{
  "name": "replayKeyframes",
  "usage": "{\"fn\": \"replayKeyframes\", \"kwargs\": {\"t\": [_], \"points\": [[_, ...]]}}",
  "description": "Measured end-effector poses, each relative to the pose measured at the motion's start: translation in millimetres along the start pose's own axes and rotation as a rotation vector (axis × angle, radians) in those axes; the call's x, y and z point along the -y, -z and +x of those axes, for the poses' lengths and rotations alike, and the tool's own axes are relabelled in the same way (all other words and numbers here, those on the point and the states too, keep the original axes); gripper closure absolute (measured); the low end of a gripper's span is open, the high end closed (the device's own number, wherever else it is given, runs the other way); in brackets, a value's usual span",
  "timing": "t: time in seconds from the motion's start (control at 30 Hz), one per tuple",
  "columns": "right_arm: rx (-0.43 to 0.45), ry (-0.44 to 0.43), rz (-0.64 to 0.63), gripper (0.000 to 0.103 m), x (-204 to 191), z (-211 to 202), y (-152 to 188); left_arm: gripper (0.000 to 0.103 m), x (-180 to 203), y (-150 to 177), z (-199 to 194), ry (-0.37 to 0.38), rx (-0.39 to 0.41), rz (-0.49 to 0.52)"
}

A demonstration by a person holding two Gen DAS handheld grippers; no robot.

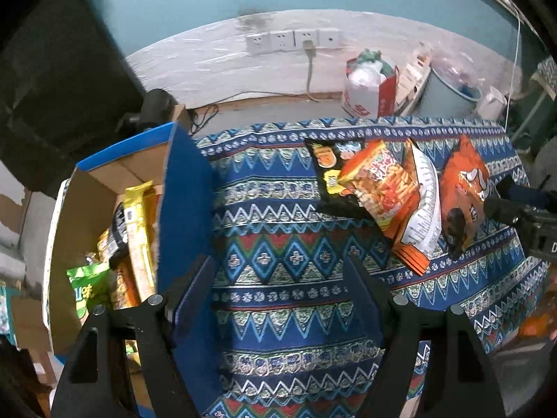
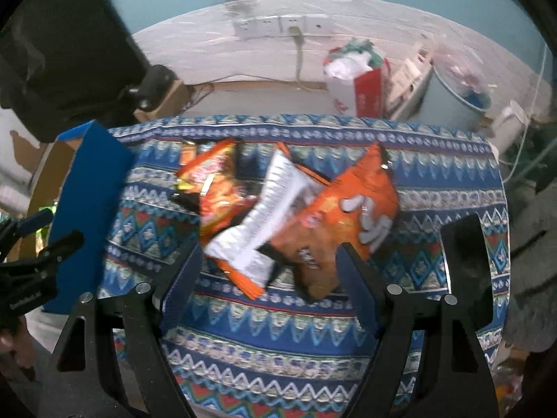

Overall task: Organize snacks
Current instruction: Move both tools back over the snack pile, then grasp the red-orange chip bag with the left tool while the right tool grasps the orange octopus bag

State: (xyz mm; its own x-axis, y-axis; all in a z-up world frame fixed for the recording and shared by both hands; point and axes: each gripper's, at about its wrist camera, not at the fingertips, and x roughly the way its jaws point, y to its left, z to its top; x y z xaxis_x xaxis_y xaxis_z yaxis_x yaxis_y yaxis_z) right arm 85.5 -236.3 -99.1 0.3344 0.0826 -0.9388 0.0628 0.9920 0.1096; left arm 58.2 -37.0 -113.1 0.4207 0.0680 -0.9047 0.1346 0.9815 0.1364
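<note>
Several snack bags lie in a pile on the patterned cloth: a black and orange bag (image 1: pixel 327 170), an orange noodle-snack bag (image 1: pixel 383 181), a bag lying white back up (image 1: pixel 423 209) and an orange chip bag (image 1: pixel 463 188). The pile also shows in the right wrist view, with the orange chip bag (image 2: pixel 348 209) and the white-backed bag (image 2: pixel 268 223) nearest. A cardboard box with blue flaps (image 1: pixel 184 188) at the left holds several snack packs (image 1: pixel 135 230). My left gripper (image 1: pixel 282 296) is open and empty over the cloth beside the box. My right gripper (image 2: pixel 269 271) is open, just short of the pile.
The table with the patterned cloth (image 1: pixel 278 313) ends at its far edge (image 1: pixel 313 123). Behind it on the floor stand a red and white bag (image 1: pixel 369 87), a round bin (image 1: pixel 452 94) and a wall socket strip (image 1: pixel 292 40) with a cable. A dark object (image 1: pixel 52 69) is at the upper left.
</note>
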Motion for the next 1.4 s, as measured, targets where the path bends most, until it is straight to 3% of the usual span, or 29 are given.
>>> {"fn": "replayKeyframes", "kwargs": {"t": [0.4, 0.7, 1.0, 1.33, 1.4], "points": [[-0.031, 0.080, 0.105, 0.025, 51.3, 34.3, -7.3, 0.025, 21.3, -15.5, 31.1, 0.021, -0.038, 0.035], [-0.067, 0.037, 0.235, 0.025, 76.2, 66.7, -15.2, 0.025, 18.9, -28.5, 60.5, 0.042, -0.064, -0.006], [-0.095, 0.021, 0.278, 0.024, 79.6, 91.4, -22.5, 0.025, 22.8, -33.7, 85.4, 0.059, -0.111, -0.027], [-0.160, -0.015, 0.243, 0.024, 86.6, 111.6, -13.5, 0.022, 34.4, -53.2, 95.6, 0.206, -0.147, -0.153], [-0.165, -0.017, 0.207, 0.035, 86.3, 111.9, -10.4, 0.022, 38.2, -60.1, 96.6, 0.251, -0.151, -0.201]]}}
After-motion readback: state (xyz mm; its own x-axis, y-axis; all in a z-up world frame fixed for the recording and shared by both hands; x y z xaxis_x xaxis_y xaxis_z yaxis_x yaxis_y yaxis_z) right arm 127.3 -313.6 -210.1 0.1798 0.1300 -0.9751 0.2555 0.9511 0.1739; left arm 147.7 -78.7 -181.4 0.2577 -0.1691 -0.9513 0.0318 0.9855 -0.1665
